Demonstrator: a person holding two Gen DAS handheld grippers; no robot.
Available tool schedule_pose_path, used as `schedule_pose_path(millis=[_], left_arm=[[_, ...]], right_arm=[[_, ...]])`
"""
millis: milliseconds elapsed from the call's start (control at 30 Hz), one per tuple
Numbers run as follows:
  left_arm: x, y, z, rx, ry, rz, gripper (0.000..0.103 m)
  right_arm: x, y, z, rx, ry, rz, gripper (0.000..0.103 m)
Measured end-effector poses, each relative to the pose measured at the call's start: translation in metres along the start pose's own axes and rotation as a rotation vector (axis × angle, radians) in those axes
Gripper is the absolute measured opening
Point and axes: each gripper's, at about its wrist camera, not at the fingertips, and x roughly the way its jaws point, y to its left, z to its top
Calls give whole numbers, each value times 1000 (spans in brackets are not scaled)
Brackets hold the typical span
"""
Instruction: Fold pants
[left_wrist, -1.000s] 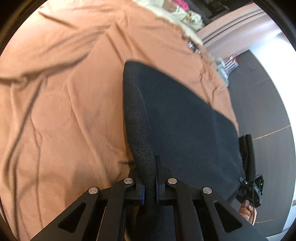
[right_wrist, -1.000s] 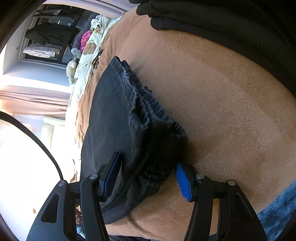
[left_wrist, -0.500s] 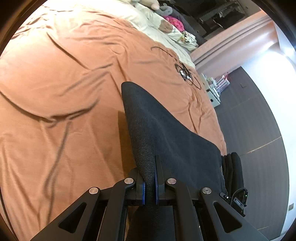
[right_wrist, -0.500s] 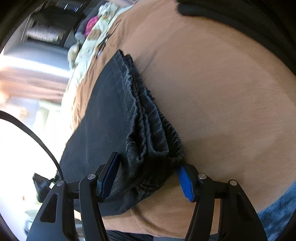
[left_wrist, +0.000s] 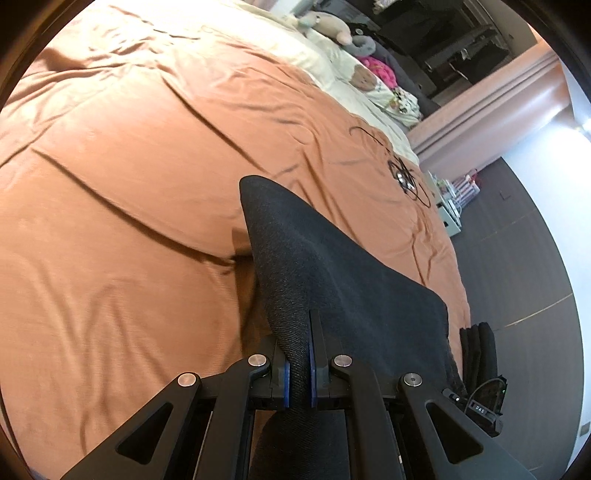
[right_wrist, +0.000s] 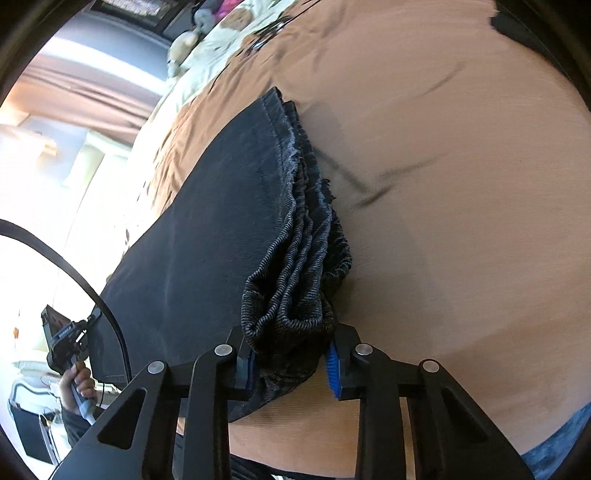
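Your left tool (left_wrist: 298, 363) stays clamped on the folded black pants (left_wrist: 332, 273); your right tool (right_wrist: 291, 363) grips their bunched hems. Over the last second the pants have lifted clear of the orange bedspread (left_wrist: 129, 184), ready for repositioning.

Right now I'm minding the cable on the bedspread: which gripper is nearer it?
Left, probably. The left gripper, clamping the pants' fold, faces the black cable beyond; the right gripper holds their far end.

The pants (left_wrist: 343, 291) are dark charcoal denim, folded into a thick stack of several layers. One end shows frayed hems and ribbed edges bunched together, while the opposite folded edge is smooth and rounded.
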Motion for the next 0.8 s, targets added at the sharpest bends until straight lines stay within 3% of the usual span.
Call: schedule_pose_path(millis=[467, 667, 800], left_arm=[[-44, 76, 10, -67, -32, 51, 7], [-20, 104, 2, -112, 26, 76, 8], [-9, 117, -8, -149, 43, 78, 13]], right_arm=[[45, 36, 2, -92, 67, 14, 24], [43, 42, 6, -157, 40, -54, 29], [29, 47, 7, -232, 6, -149, 42]])
